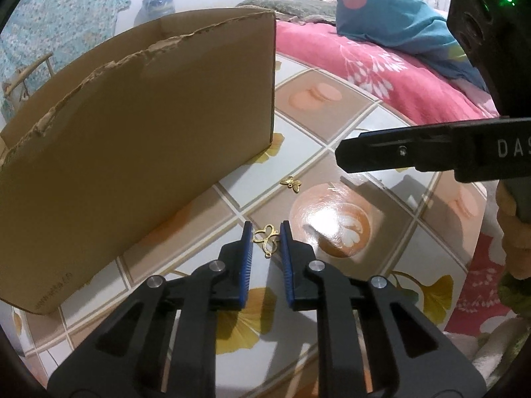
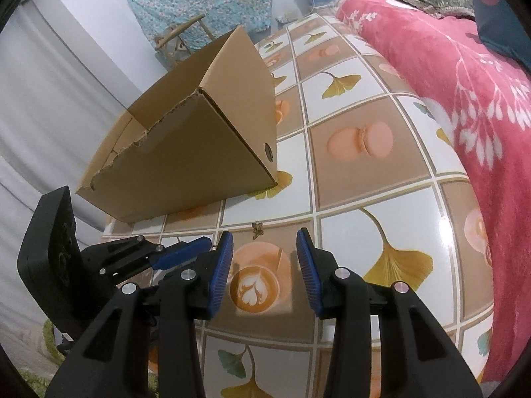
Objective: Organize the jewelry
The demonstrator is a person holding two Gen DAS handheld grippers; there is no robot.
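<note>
A gold openwork butterfly charm (image 1: 266, 239) lies on the glossy tiled tabletop (image 1: 318, 139) between the blue pads of the left gripper (image 1: 266, 232), whose jaws stand parted around it; whether the pads touch it is hard to tell. To its left stands the torn-edged brown cardboard box (image 1: 139, 126). Only the left wrist view shows this charm. A second, smaller gold butterfly charm (image 1: 291, 183) lies further on, just beside the printed coffee cup, and appears in both views. At the right, the right gripper (image 1: 345, 157) enters side-on, partly cut off. In the right wrist view the right gripper (image 2: 265, 242) is released over bare table, the smaller charm ahead, and a pink floral blanket (image 2: 464, 76) lies beyond.
</note>
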